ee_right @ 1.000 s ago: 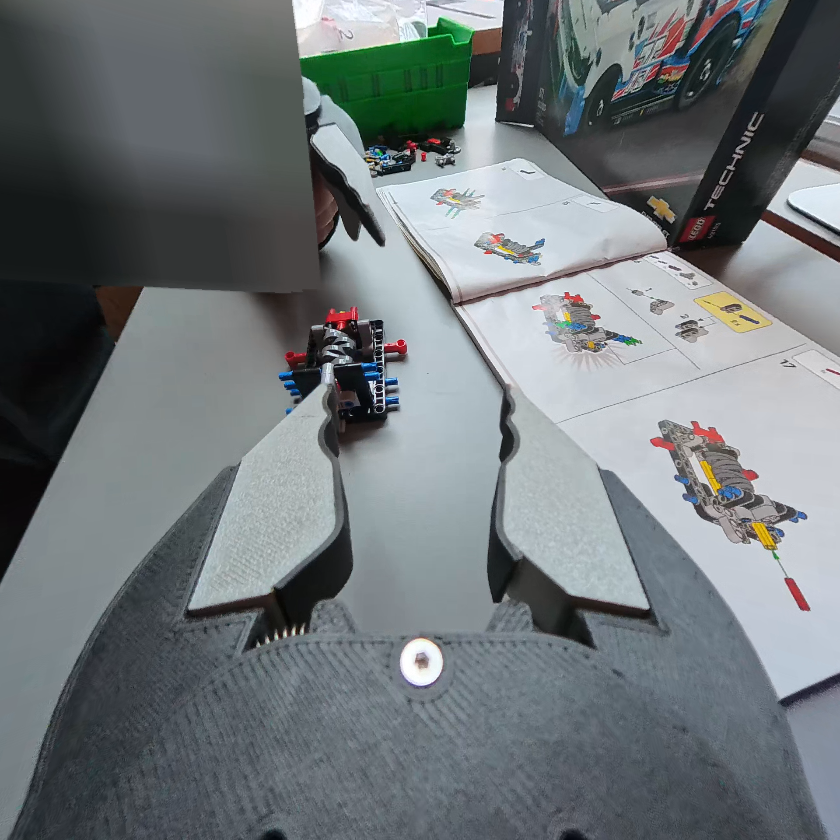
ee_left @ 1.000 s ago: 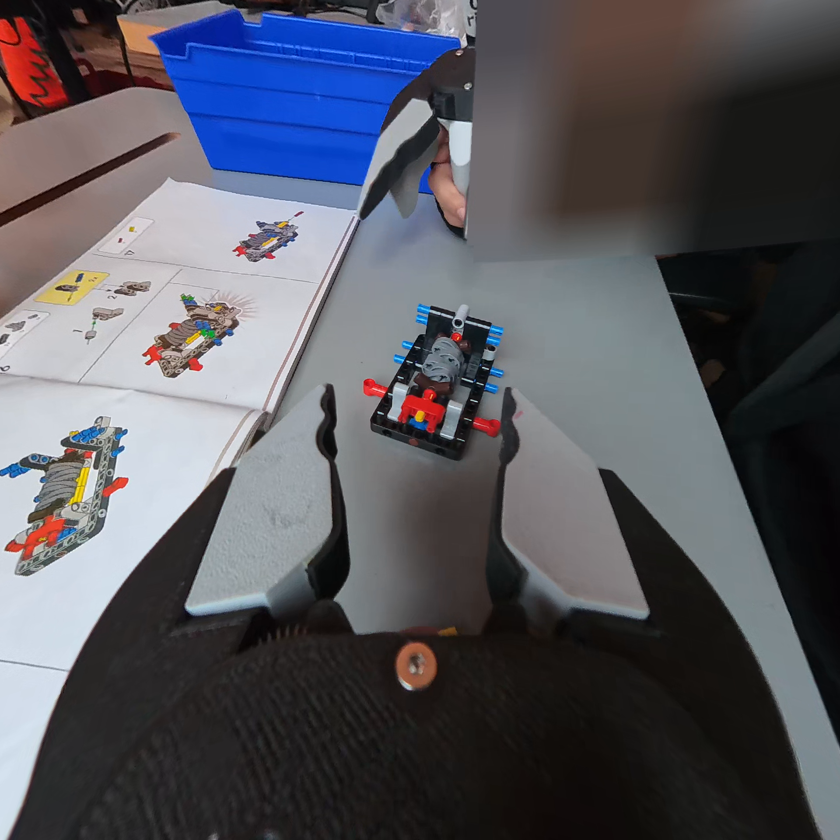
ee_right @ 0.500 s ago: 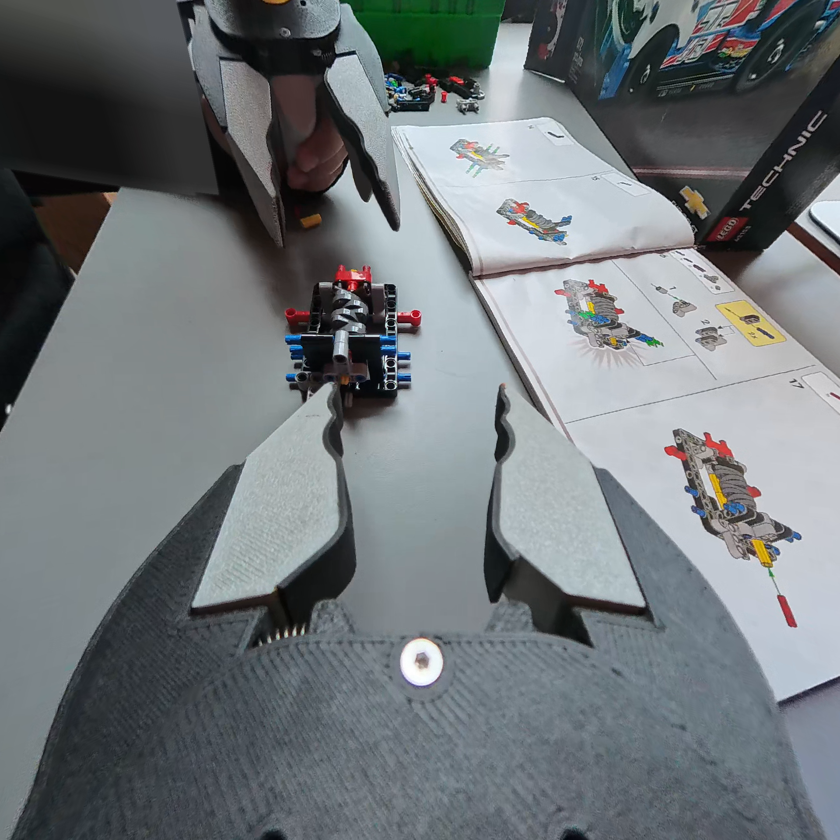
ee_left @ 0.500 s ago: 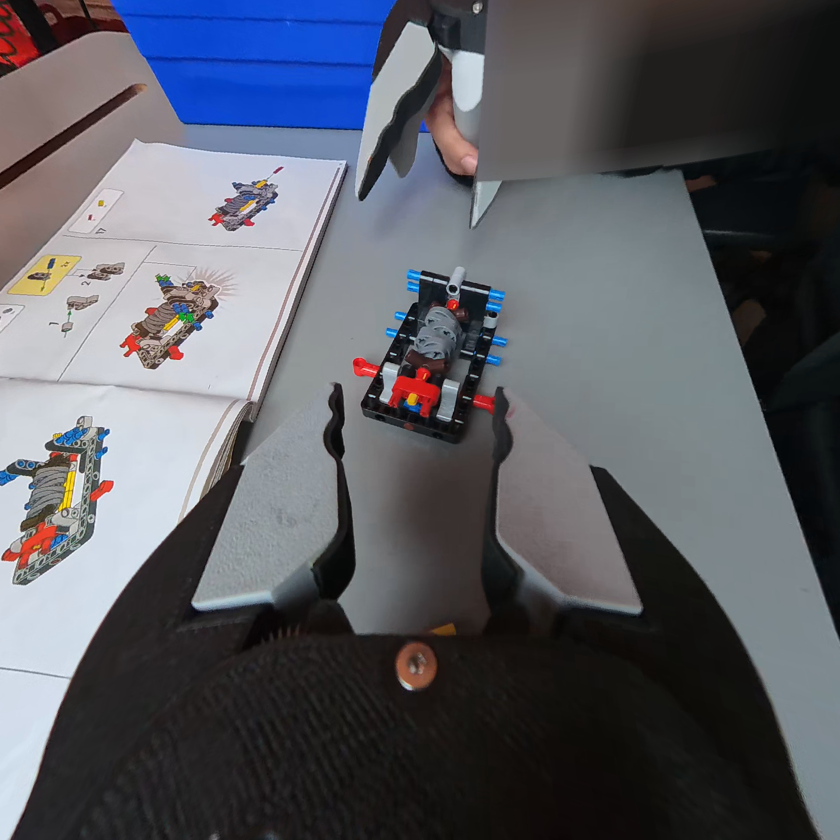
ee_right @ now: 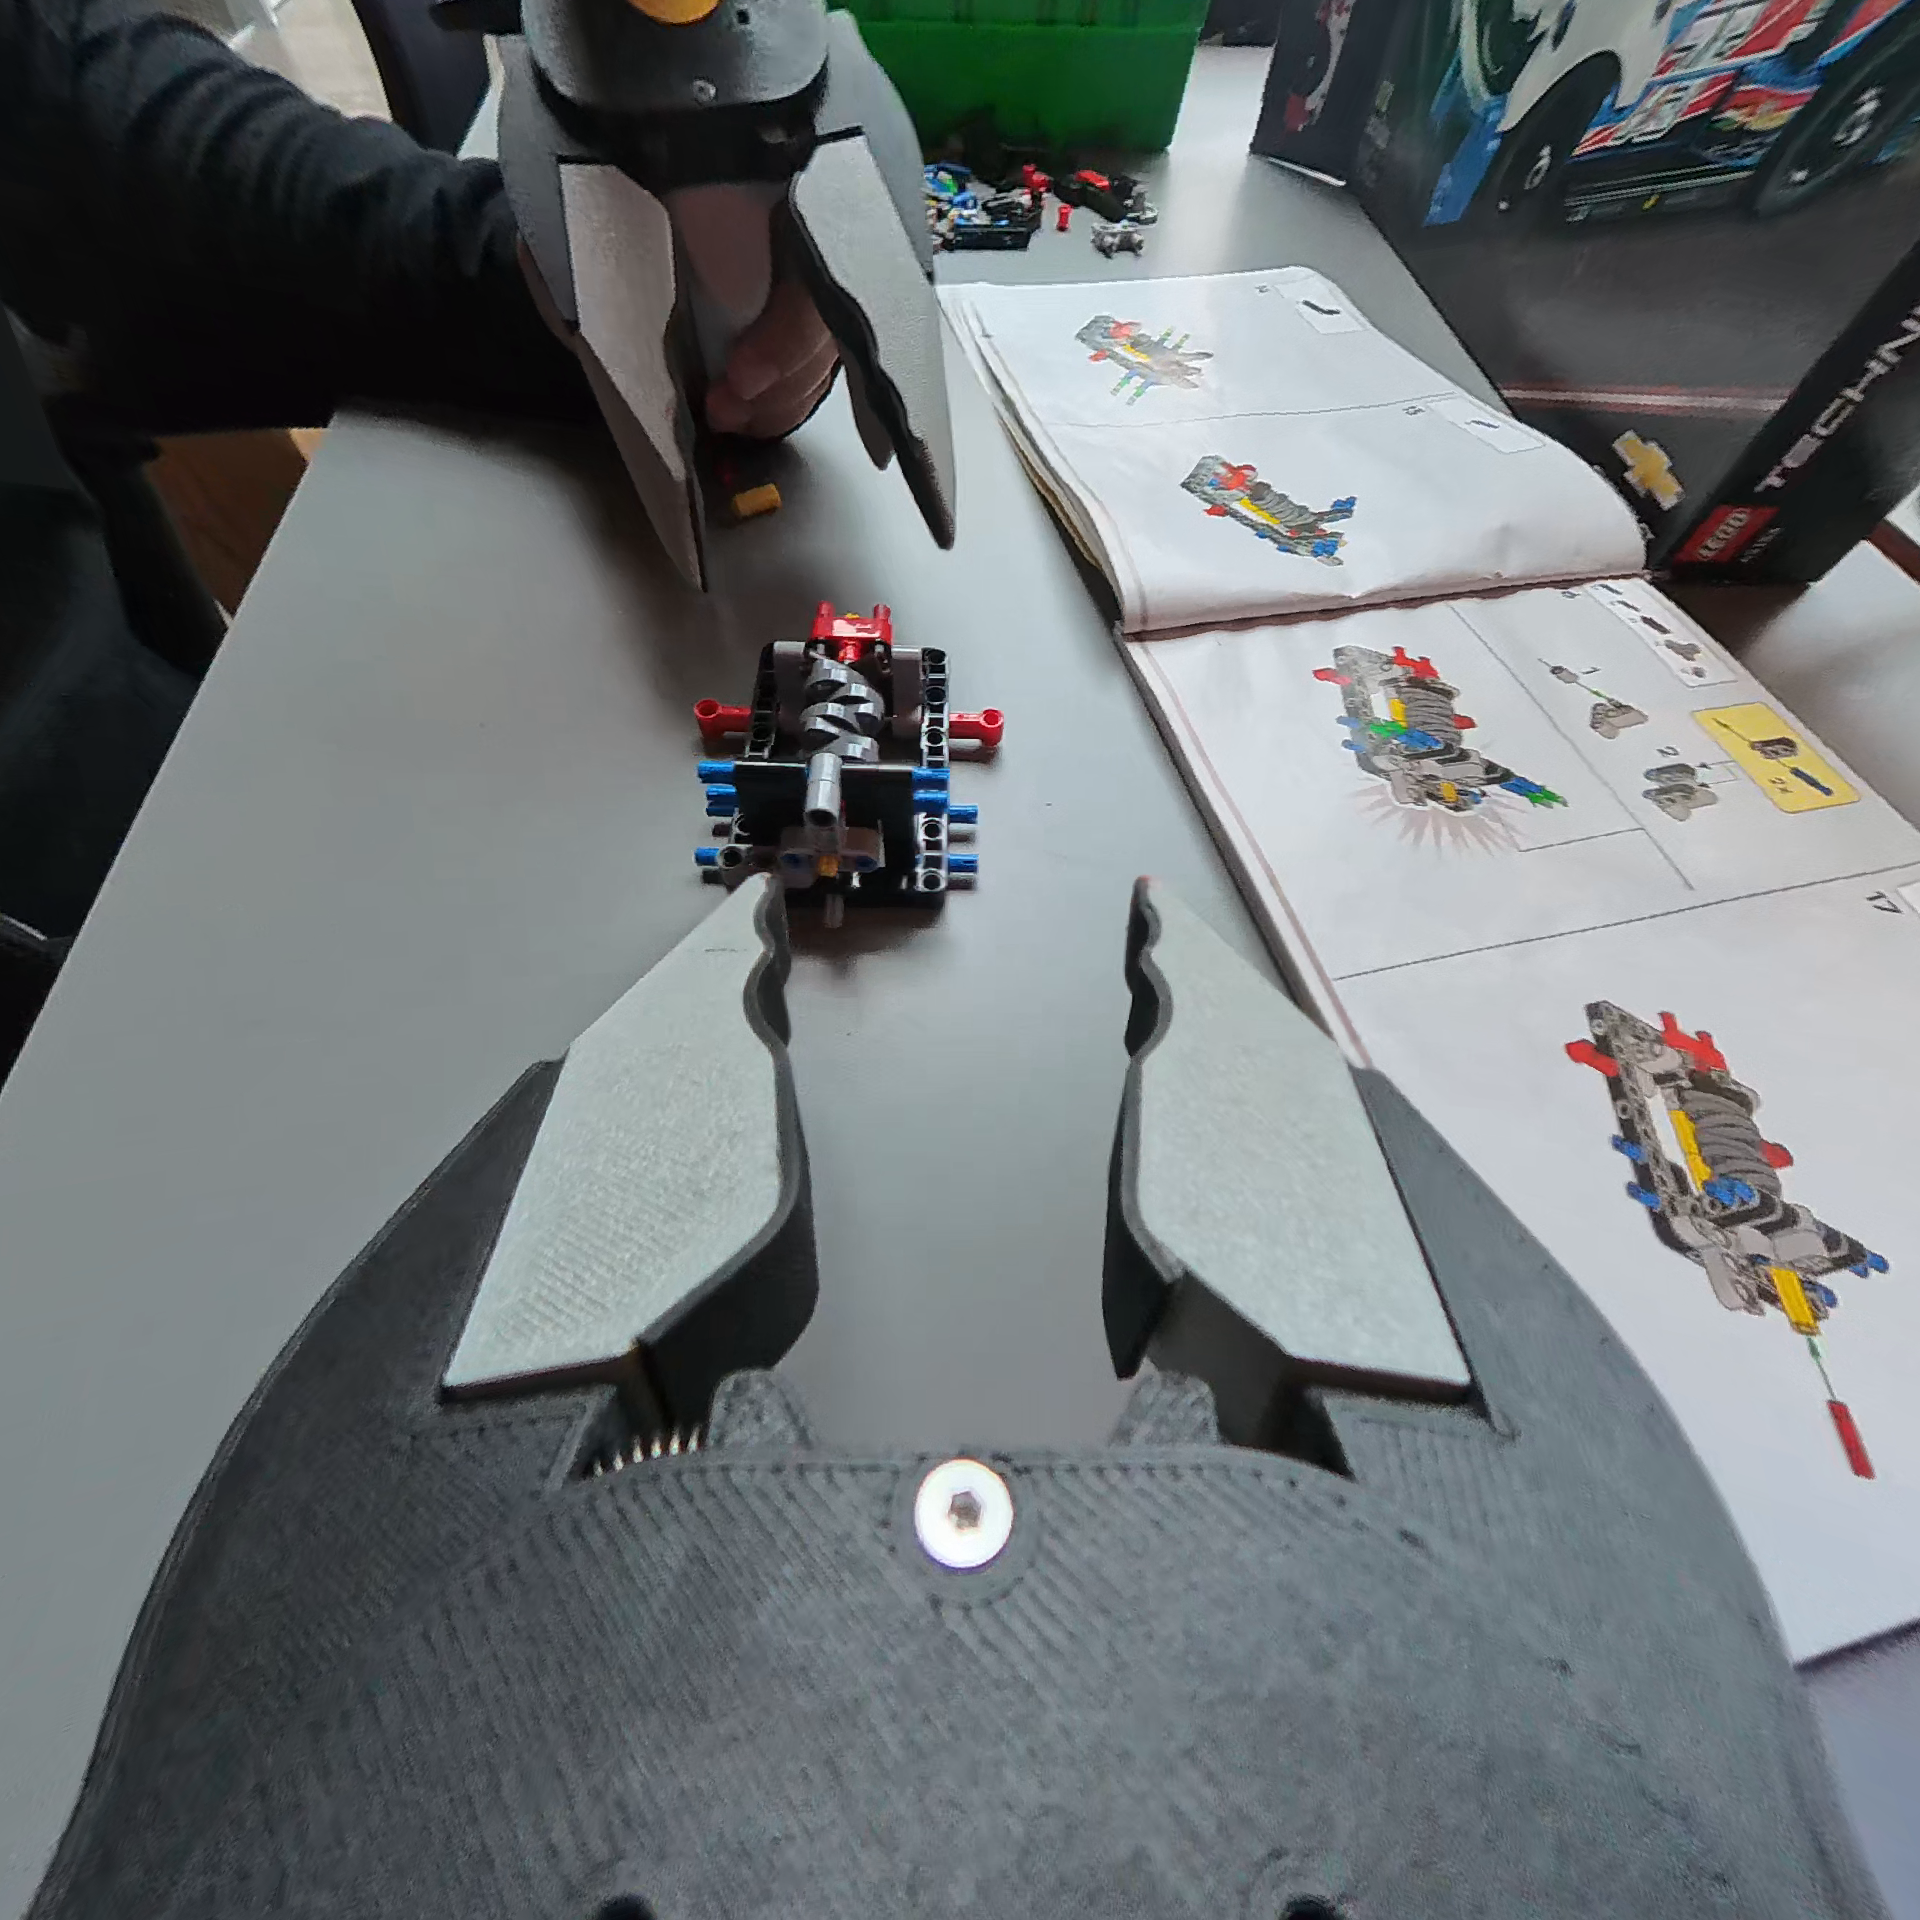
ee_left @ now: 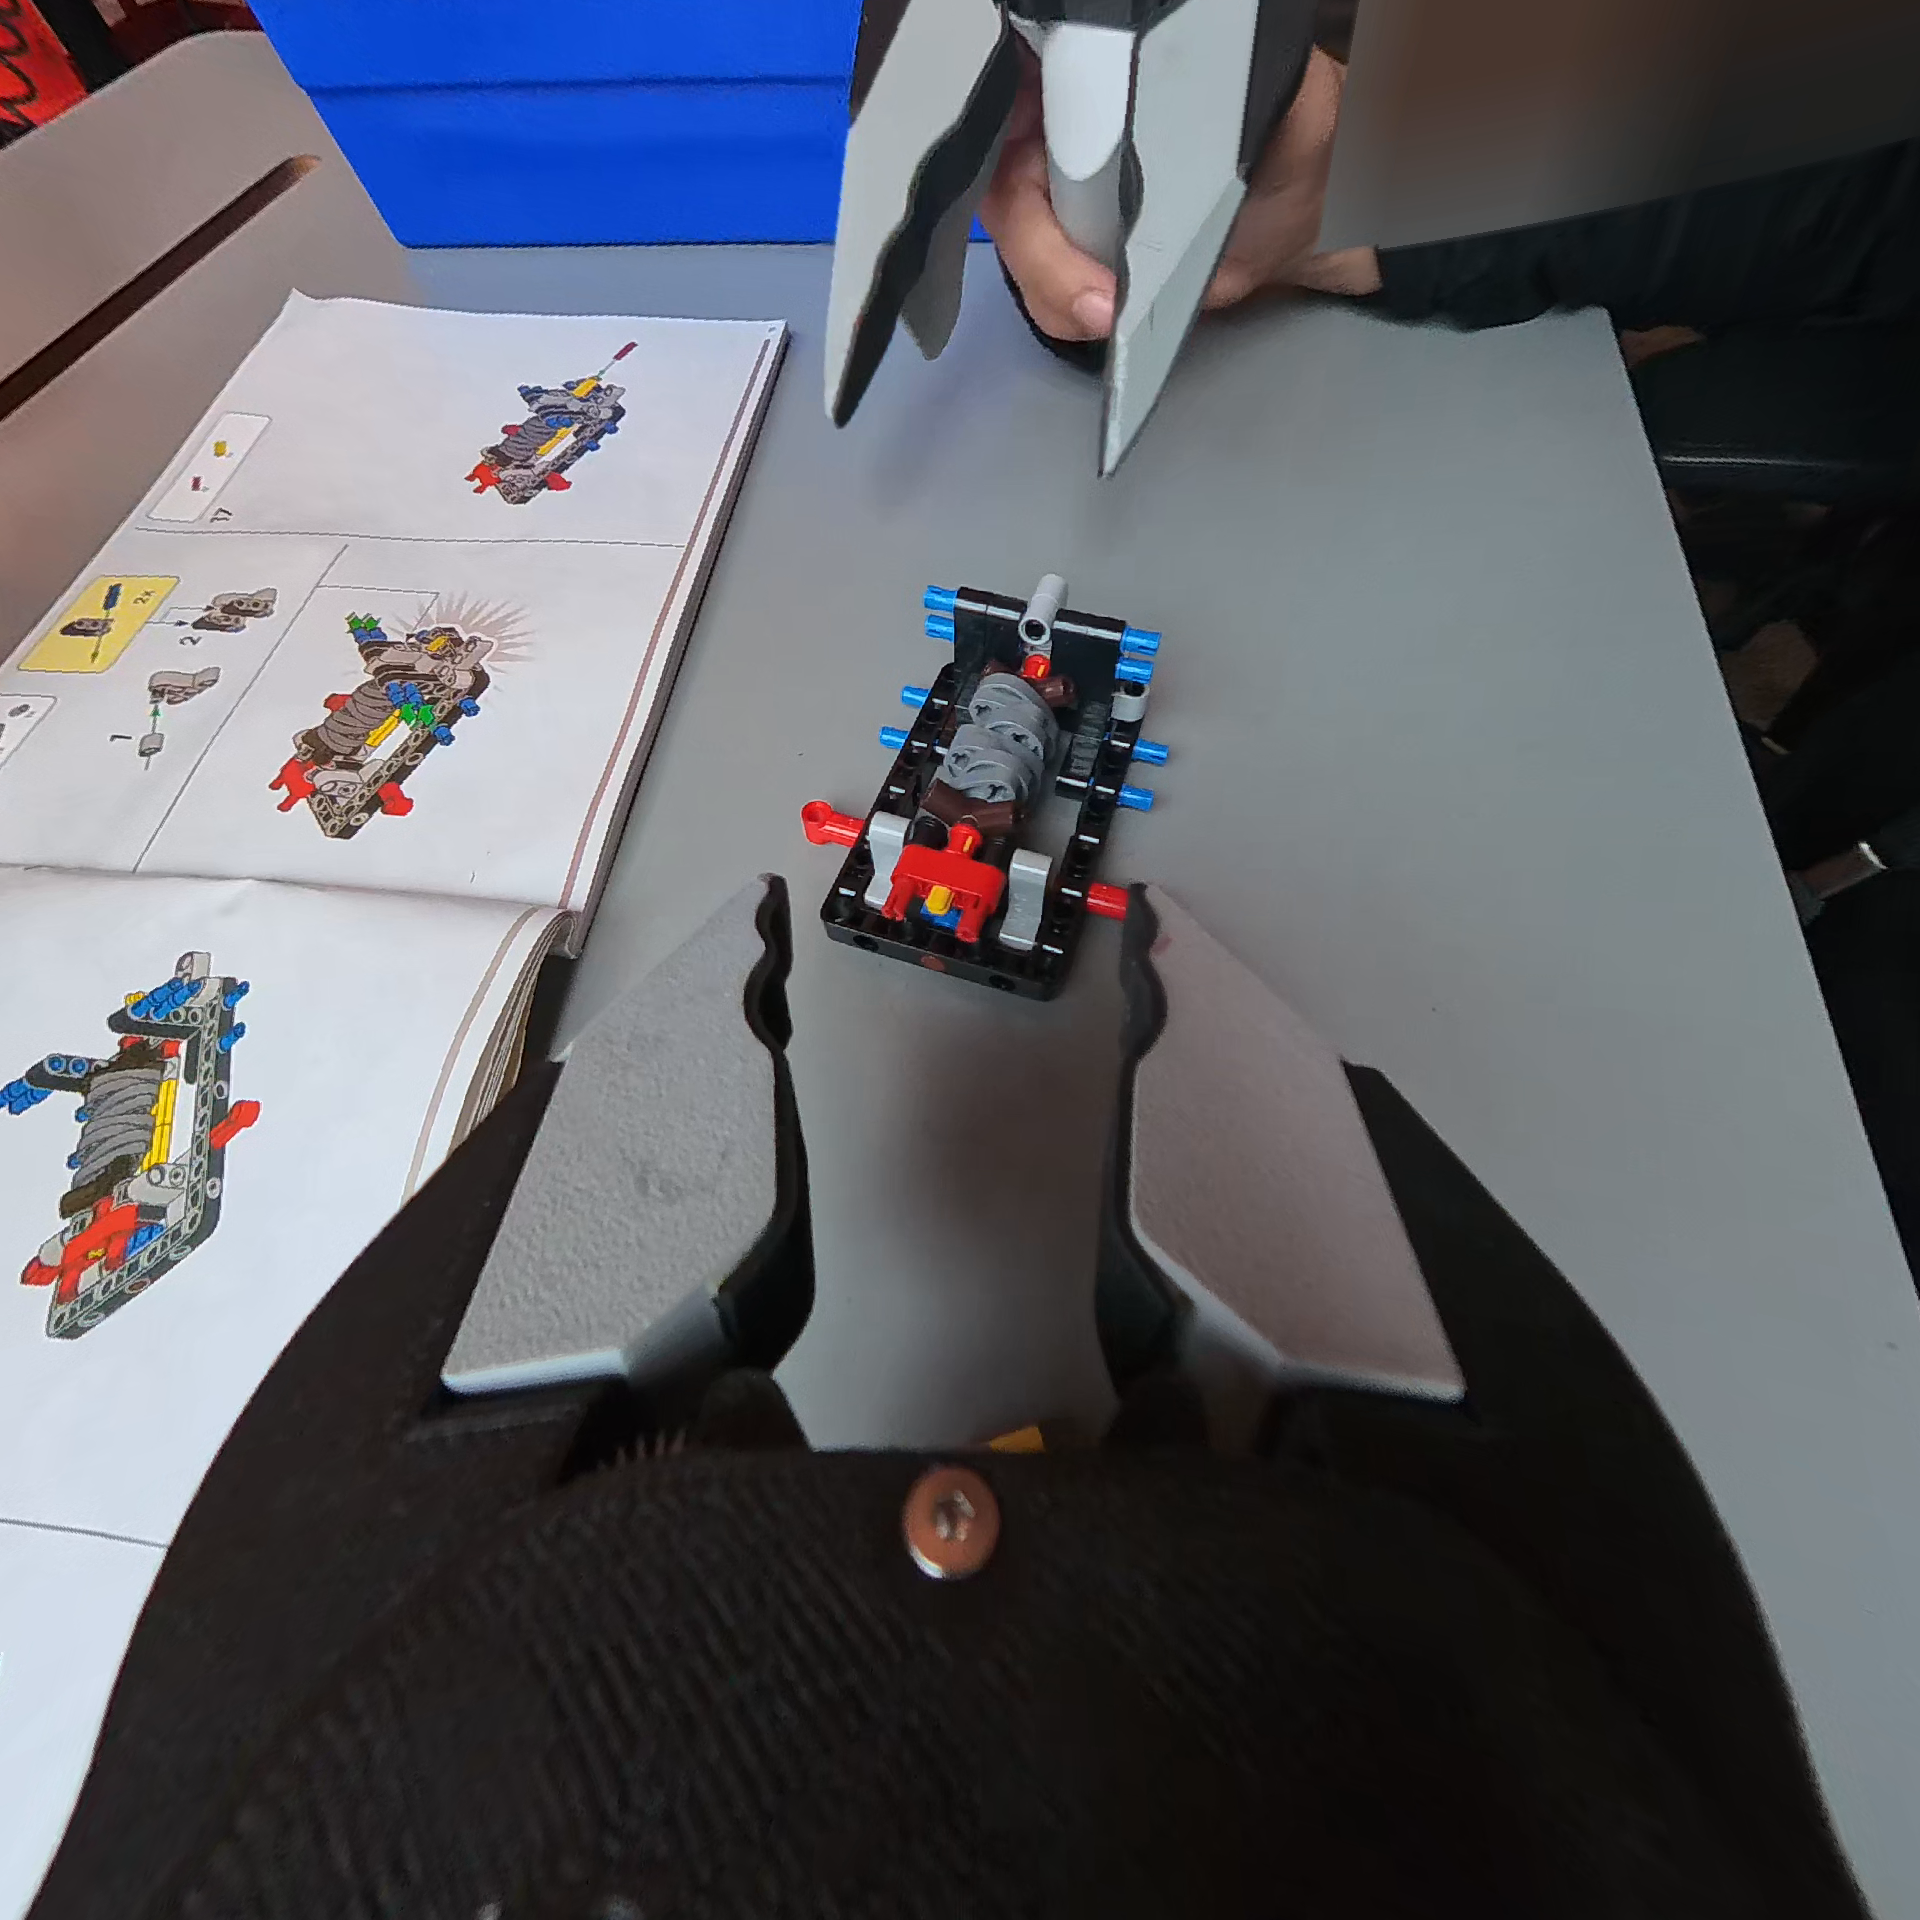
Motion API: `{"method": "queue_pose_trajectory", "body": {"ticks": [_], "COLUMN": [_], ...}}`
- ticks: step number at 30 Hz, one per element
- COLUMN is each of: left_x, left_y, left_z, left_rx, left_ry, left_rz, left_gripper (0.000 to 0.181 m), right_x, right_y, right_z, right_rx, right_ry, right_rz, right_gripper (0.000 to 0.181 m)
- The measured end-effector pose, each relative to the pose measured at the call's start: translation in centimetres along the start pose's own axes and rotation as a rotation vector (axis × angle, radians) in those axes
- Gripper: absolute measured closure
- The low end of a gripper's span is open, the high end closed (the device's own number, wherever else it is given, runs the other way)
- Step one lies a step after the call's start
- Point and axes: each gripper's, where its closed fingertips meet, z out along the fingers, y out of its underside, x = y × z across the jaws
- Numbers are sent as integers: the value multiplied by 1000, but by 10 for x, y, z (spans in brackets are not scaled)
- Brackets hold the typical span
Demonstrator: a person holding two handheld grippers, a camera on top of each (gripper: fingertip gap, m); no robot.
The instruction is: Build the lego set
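Note:
A partly built lego frame (ee_left: 992, 800), black with grey cylinders, red parts and blue pins, lies flat on the grey table; it also shows in the right wrist view (ee_right: 847, 758). My left gripper (ee_left: 951, 894) is open and empty, its tips on either side of the frame's red end. My right gripper (ee_right: 951, 888) is open and empty just short of the blue-pin end. Each gripper faces the other across the frame: the right one (ee_left: 971, 442) in the left wrist view, the left one (ee_right: 826, 566) in the right wrist view. A small yellow piece (ee_right: 755, 502) lies under the left gripper.
The open instruction booklet (ee_left: 343, 727) lies beside the frame, also in the right wrist view (ee_right: 1558, 810). A blue bin (ee_left: 582, 114) stands at one end of the table, a green bin (ee_right: 1018, 73) with loose pieces (ee_right: 1039, 208) and the set's box (ee_right: 1662, 229) at the other. My hands' fingertips stand some 12 centimeters from each other. The small yellow piece (ee_right: 755, 502) is about 10 centimeters from my left fingertips and 20 centimeters from my right.
Both grippers have moved in toward the frame from opposite ends and lined up with it. Both stayed open. The frame has not moved.

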Motion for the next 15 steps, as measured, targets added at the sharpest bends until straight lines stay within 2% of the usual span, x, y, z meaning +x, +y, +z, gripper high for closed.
{"method": "queue_pose_trajectory", "body": {"ticks": [7, 12, 15], "left_x": [0, 1, 5], "left_y": [8, -8, -8], "left_z": [7, 7, 16], "left_rx": [-69, -21, -50], "left_ry": [-23, -56, -2], "left_rz": [26, 91, 74], "left_gripper": [117, 126, 126], "right_x": [-22, -35, -32], "right_y": [4, 4, 7], "right_z": [13, 22, 32], "right_rx": [-56, -80, -128], "right_ry": [-86, -111, -78], "right_rz": [-40, -34, 16], "right_gripper": [121, 122, 116]}}
